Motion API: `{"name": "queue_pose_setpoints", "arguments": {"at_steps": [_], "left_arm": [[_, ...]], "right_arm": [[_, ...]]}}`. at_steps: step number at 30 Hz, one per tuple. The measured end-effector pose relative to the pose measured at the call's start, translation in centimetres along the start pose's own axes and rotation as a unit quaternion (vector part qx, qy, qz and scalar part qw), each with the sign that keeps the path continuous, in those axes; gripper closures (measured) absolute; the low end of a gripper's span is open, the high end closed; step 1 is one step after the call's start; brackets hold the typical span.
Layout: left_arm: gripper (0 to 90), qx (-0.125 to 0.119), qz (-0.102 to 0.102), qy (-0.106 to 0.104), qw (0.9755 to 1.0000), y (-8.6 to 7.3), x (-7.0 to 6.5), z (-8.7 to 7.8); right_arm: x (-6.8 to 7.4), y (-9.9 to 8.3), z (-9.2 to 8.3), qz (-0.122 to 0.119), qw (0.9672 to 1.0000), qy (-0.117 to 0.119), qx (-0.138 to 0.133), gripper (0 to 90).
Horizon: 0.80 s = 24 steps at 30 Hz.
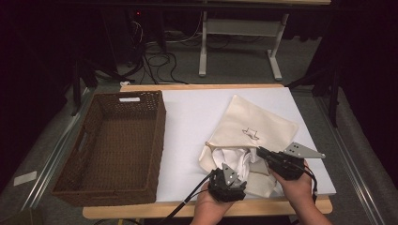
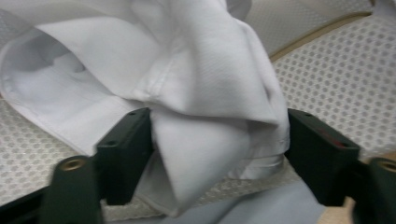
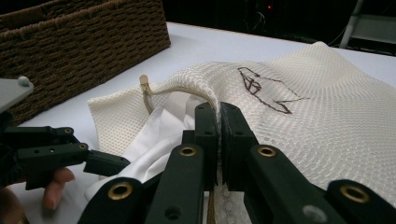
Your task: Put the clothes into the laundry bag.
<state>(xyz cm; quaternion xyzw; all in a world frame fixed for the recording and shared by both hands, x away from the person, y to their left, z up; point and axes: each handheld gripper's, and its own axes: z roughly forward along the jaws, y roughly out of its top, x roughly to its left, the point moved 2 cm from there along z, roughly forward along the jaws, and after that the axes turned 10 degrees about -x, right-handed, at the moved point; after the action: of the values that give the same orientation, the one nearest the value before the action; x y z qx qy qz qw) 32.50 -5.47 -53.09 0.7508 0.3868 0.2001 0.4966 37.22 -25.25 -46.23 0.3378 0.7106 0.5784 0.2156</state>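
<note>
A cream mesh laundry bag (image 1: 256,119) with a brown stitched mark lies on the white table (image 1: 187,117), its mouth toward the person. A white garment (image 1: 238,157) sticks out of the mouth. My right gripper (image 1: 261,152) is shut on the bag's corded rim (image 3: 187,91) and lifts it a little; its jaws (image 3: 219,112) meet on the mesh (image 3: 303,121). My left gripper (image 1: 236,174) sits just in front of the mouth. In the left gripper view its jaws (image 2: 219,140) stand apart on either side of a bunched fold of the garment (image 2: 205,70), not pinching it.
A dark brown wicker basket (image 1: 157,140) stands on the left half of the table, also seen in the right gripper view (image 3: 84,42). Bare white table lies between basket and bag. The table's wooden front edge (image 1: 141,211) runs below the hands.
</note>
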Motion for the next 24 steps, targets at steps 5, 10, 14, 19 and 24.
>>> {"name": "queue_pose_setpoints", "arguments": {"at_steps": [5, 10, 14, 19, 24], "left_arm": [[63.1, 0.004, -0.007, -0.007, 0.9999, 0.0, 0.5, 0.0], [78.5, 0.001, -0.015, -0.007, 0.9999, 0.4, 0.6, 0.1], [80.8, -0.009, -0.016, -0.005, 0.9998, 1.1, 0.8, 0.1], [80.8, -0.016, -0.018, 0.001, 0.9997, 1.6, 0.9, 0.4], [80.8, -0.018, -0.02, 0.001, 0.9996, 2.0, 0.8, 0.8]], "right_arm": [[0.0, 0.0, 0.0, 0.001, 1.0, 0.0, 0.002, 87.9], [0.0, 0.0, 0.0, 0.0, 1.0, -0.001, 0.0, 87.9], [-0.1, 0.0, -0.1, 0.0, 1.0, 0.0, 0.0, 87.9], [0.0, 0.1, -0.1, -0.002, 1.0, 0.0, -0.003, 87.9], [0.0, 0.1, -0.1, 0.0, 1.0, 0.0, -0.004, 87.8]]}}
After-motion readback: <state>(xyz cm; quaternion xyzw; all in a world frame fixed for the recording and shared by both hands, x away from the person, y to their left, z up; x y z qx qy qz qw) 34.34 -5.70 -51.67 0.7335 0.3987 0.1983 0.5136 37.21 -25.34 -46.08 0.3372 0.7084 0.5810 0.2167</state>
